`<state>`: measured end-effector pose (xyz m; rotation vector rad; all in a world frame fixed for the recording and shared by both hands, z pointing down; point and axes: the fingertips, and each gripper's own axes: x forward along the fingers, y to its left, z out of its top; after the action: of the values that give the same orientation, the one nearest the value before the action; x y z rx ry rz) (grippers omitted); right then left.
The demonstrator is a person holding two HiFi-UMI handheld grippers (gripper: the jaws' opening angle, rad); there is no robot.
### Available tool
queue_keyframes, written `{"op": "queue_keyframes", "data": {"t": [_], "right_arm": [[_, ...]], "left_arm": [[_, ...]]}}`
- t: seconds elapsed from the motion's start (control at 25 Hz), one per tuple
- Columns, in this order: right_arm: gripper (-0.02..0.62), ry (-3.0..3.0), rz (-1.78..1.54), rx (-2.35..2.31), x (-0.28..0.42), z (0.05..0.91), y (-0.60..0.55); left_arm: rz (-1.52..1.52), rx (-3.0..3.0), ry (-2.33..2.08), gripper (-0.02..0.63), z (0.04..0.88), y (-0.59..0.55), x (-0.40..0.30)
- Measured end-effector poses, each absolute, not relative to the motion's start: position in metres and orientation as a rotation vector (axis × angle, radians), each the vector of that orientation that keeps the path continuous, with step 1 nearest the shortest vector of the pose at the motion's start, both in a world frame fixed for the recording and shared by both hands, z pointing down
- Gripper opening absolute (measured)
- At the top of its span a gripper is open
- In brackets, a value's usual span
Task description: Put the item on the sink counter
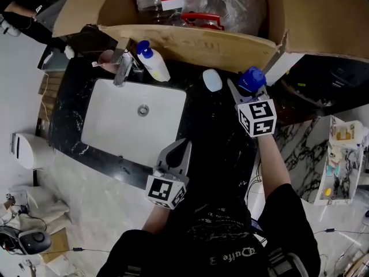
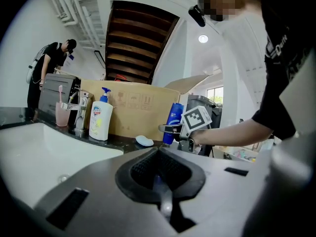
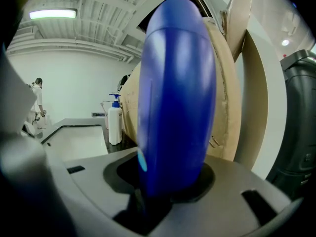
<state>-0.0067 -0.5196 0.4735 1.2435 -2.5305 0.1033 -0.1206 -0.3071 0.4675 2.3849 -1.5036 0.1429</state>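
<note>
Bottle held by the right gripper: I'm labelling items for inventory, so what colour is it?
Blue. The bottle shows best in the right gripper view.

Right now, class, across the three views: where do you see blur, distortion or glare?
Head view: sharp, the white sink bright against the dark counter. Left gripper view: fisheye bending, black corners. Right gripper view: the blue bottle looms soft and close; a ceiling lamp glares.
</note>
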Motion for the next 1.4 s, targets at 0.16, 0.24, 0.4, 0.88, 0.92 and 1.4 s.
{"op": "queue_keyframes", "data": {"t": [0.16, 0.24, 0.4, 0.88, 0.92, 1.4], "right_arm": [[0.146, -2.515, 0.109, 1.223, -0.007, 0.486, -0.526], [0.146, -2.505, 0.105, 1.215, -0.008, 0.491, -0.528], [0.146, -2.486, 0.105, 1.199, -0.008, 0.502, -0.530], [0.180, -2.531, 0.104, 1.161, -0.013, 0.503, -0.532], [0.258, -2.555, 0.126, 1.145, -0.015, 0.501, -0.529], [0.370, -2.615, 0.099, 1.322, 0.014, 0.445, -0.511]], "left_arm": [[0.157, 2.373, -1.498, 0.006, 0.473, -0.307, -0.118], [0.162, 2.371, -1.494, 0.006, 0.475, -0.307, -0.118], [0.165, 2.373, -1.488, 0.006, 0.476, -0.309, -0.117], [0.188, 2.366, -1.492, 0.007, 0.481, -0.311, -0.115], [0.190, 2.365, -1.492, 0.007, 0.482, -0.311, -0.115], [0.167, 2.404, -1.477, 0.008, 0.472, -0.304, -0.109]]}}
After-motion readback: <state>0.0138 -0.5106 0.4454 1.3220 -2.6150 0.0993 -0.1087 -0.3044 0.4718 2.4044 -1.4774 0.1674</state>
